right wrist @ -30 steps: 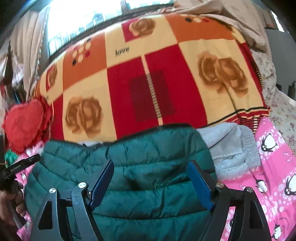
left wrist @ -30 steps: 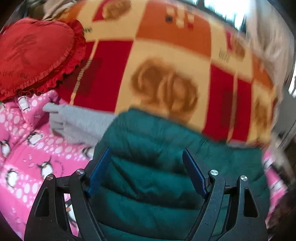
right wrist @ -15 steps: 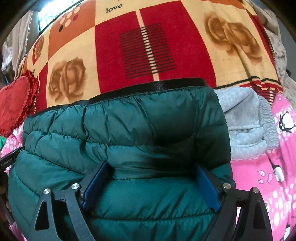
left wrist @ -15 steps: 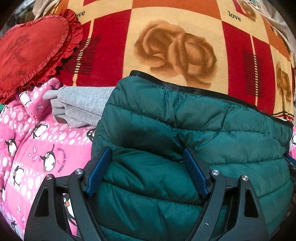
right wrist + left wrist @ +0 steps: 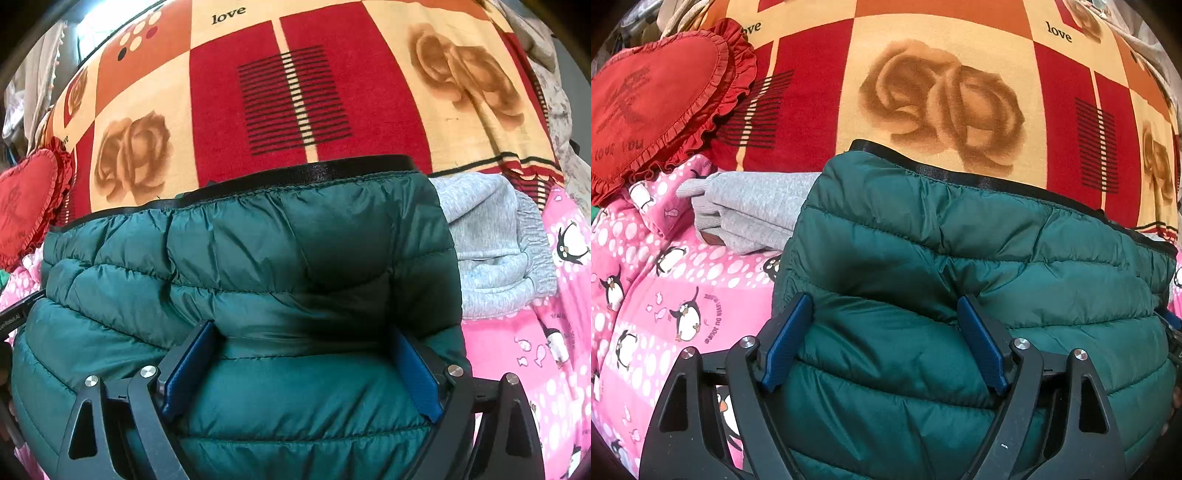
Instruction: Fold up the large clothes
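Observation:
A dark green quilted puffer jacket [image 5: 960, 266] lies folded on the bed, its black hem band along the far edge; it also fills the right wrist view [image 5: 251, 266]. My left gripper [image 5: 886, 332] is open, its blue pads pressed down into the jacket near its left end. My right gripper [image 5: 301, 358] is open too, its pads sunk into the jacket near the right end. A grey folded garment [image 5: 753, 210] lies under and behind the jacket, and shows at the right in the right wrist view [image 5: 491, 247].
A red, orange and cream rose-patterned blanket [image 5: 942, 92] covers the bed beyond the jacket. A pink penguin-print cover [image 5: 665, 302] lies at the near side. A red heart-shaped cushion [image 5: 653, 99] sits at the far left.
Both grippers have come down and forward onto the jacket, which now lies flatter and fills more of each view. The jaws have stayed open.

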### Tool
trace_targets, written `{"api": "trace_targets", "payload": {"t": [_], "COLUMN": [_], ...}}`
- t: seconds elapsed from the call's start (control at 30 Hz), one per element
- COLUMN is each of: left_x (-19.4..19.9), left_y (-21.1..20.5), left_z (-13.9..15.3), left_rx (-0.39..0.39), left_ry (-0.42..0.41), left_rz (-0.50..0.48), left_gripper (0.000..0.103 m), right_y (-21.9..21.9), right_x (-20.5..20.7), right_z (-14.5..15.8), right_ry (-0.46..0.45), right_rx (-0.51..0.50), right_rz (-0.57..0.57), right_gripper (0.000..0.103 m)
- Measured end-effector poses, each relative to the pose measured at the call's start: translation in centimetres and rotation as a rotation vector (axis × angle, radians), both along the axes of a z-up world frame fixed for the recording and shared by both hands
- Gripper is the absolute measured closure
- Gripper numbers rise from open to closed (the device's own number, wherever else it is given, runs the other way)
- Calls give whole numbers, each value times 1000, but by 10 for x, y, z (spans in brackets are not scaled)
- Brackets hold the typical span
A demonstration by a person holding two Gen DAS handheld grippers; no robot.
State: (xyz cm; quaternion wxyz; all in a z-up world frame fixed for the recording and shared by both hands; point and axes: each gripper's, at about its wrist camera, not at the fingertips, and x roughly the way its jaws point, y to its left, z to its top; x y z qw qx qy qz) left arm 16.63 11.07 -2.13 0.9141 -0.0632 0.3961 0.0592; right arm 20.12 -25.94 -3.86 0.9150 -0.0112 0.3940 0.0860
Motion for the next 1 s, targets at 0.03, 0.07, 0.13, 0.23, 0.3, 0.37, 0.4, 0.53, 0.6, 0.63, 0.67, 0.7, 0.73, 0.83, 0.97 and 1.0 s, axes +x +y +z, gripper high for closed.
{"api": "trace_targets", "payload": {"t": [0.03,0.07,0.13,0.23,0.3,0.37,0.4,0.53,0.6,0.63,0.67,0.7,0.73,0.83,0.97,1.0], "left_x": [0,0,0,1,1,2,2,1,2,1,1,0,0,-9,-16,-15], "left_y": [0,0,1,1,2,2,2,3,3,4,5,6,7,7,-14,-24], "left_z": [0,0,0,-1,-1,-1,-1,-2,-1,0,1,2,6,25,33,27], "left_rx": [0,-1,-8,-16,-20,-22,-23,-35,-40,-47,-53,-58,-64,-108,-162,-130], "left_ry": [0,0,0,-1,-3,-2,-2,-6,-9,-10,-12,-14,-16,-56,-91,-75], "left_rz": [0,-1,0,1,1,2,2,2,-3,-3,-3,-2,-1,-1,-124,-157], "left_gripper": [21,21,20,20,20,20,20,20,20,20,20,20,20,20,20,20], "right_y": [1,1,1,2,1,1,1,1,2,3,5,8,13,50,107,112], "right_x": [1,2,3,3,1,0,0,-2,-2,-2,-1,-4,-8,-24,-40,-38], "right_z": [0,0,0,0,0,0,0,0,3,6,14,24,32,50,35,27], "right_ry": [1,3,10,8,2,0,-1,-5,7,19,29,15,-15,-71,-62,-48], "right_rx": [0,0,1,1,6,7,6,2,-11,-20,-32,-42,-47,-41,-154,-182], "right_rz": [0,-1,-1,-1,1,1,0,-3,-13,-22,-42,-62,-60,71,209,208], "right_gripper": [11,11,10,10,10,10,10,10,10,10,10,10,10,10,10,10]}}
